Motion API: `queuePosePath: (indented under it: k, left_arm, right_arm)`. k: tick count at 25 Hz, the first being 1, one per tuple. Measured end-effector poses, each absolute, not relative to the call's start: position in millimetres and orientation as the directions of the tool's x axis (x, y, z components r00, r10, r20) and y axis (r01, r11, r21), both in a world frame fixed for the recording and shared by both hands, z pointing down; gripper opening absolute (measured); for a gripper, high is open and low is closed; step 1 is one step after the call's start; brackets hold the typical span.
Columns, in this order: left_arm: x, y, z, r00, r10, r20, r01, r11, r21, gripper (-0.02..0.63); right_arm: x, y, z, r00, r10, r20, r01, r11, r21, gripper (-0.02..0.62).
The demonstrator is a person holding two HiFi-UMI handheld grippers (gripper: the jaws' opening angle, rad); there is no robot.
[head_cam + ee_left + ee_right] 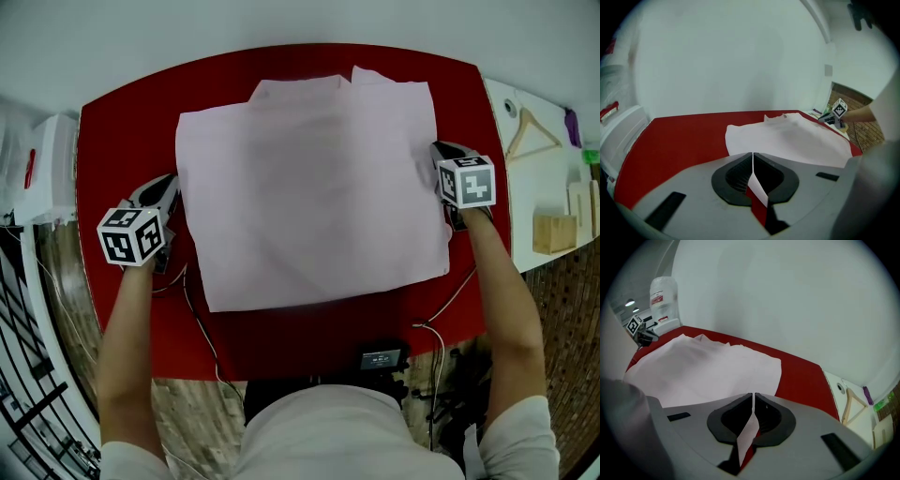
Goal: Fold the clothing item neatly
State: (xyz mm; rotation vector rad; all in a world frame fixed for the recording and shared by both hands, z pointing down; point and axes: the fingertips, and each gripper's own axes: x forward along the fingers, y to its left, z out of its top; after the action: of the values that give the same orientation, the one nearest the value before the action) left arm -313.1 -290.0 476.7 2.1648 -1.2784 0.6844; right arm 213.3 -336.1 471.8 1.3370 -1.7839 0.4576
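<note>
A pale pink garment (309, 187) lies spread over the red table (122, 141), with a folded layer and a raised corner at its far edge. My left gripper (172, 187) sits at the garment's left edge and my right gripper (439, 152) at its right edge. Both are shut, and each pinches a thin strip of the cloth. In the left gripper view the shut jaws of the left gripper (753, 161) hold a pale sliver, with the garment (797, 138) stretching away to the right. In the right gripper view the right gripper (753, 401) holds another sliver, and the garment (698, 366) spreads to the left.
A white side surface (534, 192) on the right carries a wooden hanger (532, 131) and wooden blocks (553, 232). A white container (42, 169) stands left of the table. Cables (197, 319) and a small black device (380, 358) lie at the near table edge.
</note>
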Motion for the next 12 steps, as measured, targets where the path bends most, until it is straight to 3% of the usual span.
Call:
queuePosePath:
  k: [12]
  left_arm:
    - [-283,-245,461,0.497,-0.608,0.619,-0.852,-0.478,0.215,0.008]
  right_arm:
    - [190,-292,468,-0.111,-0.609,0.785,-0.9,0.397,0.181,0.02]
